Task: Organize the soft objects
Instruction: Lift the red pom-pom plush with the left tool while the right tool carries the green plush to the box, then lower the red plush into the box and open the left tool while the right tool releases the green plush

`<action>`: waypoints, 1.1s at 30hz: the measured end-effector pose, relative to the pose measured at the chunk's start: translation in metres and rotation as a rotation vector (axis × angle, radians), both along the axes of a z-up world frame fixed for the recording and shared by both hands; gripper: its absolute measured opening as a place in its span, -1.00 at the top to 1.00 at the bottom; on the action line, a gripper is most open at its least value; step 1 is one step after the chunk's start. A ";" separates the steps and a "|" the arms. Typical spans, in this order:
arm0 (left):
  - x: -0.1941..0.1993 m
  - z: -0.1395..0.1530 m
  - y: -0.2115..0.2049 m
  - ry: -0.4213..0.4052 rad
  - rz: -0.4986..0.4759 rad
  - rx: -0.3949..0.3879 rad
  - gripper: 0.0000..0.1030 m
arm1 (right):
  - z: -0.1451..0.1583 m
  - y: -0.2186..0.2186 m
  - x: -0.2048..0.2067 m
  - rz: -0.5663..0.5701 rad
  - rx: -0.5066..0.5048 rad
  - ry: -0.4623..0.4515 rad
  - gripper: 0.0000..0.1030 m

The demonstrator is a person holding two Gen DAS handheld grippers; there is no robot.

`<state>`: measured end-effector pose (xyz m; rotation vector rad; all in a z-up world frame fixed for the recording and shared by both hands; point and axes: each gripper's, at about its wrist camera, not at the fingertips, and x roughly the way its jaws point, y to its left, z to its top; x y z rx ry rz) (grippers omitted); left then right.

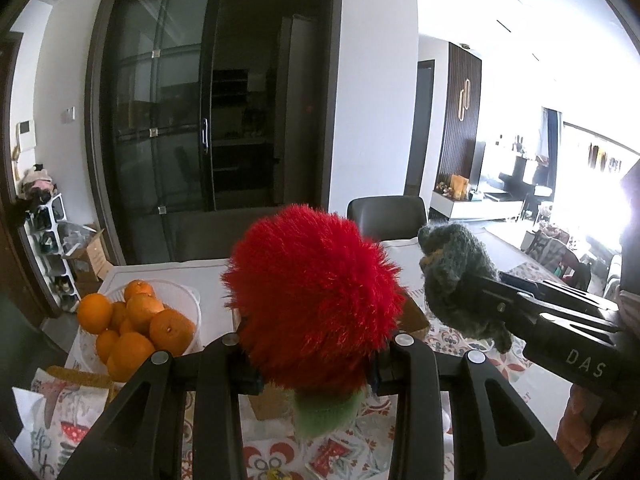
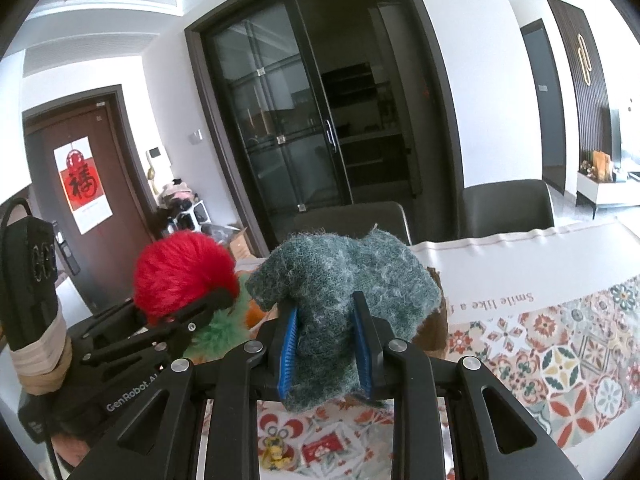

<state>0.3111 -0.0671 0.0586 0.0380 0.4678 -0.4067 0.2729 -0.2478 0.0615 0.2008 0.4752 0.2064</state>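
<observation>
Dining table (image 2: 520, 264) under a patterned cloth, dark glass sliding doors (image 1: 208, 112) behind, two dark chairs at the far edge. Red fluffy plush (image 1: 316, 300) with a green fuzzy base sits squarely between the fingers of the left gripper (image 1: 316, 344), clamped at its lower half; the red tuft bulges up toward 12 o'clock, the green end hangs toward 6, clear of the cloth. Grey-green knitted piece (image 2: 340, 288) is pinched in the right gripper (image 2: 328, 344), blue pads (image 2: 290, 344) pressing both sides, bulk spilling out toward 12 and 2 o'clock. Both items held above the table, side by side: in the left view the knit lies at 3 o'clock of the plush; in the right view the plush lies at 9 o'clock. White bowl (image 1: 188, 296) of oranges (image 1: 132, 320) at 9 o'clock on the table.
</observation>
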 end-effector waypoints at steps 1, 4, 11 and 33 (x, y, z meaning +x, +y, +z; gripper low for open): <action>0.003 0.000 -0.001 0.000 -0.002 0.000 0.31 | 0.000 0.000 0.003 0.000 -0.003 0.001 0.49; 0.015 -0.004 -0.002 0.005 -0.004 0.003 0.31 | -0.002 0.000 0.013 0.000 -0.014 0.007 0.49; 0.046 -0.011 -0.007 0.025 -0.011 0.021 0.31 | -0.007 0.000 0.045 0.006 -0.034 0.041 0.49; 0.135 -0.071 -0.039 0.262 -0.123 0.082 0.29 | -0.072 -0.007 0.146 0.108 -0.010 0.282 0.49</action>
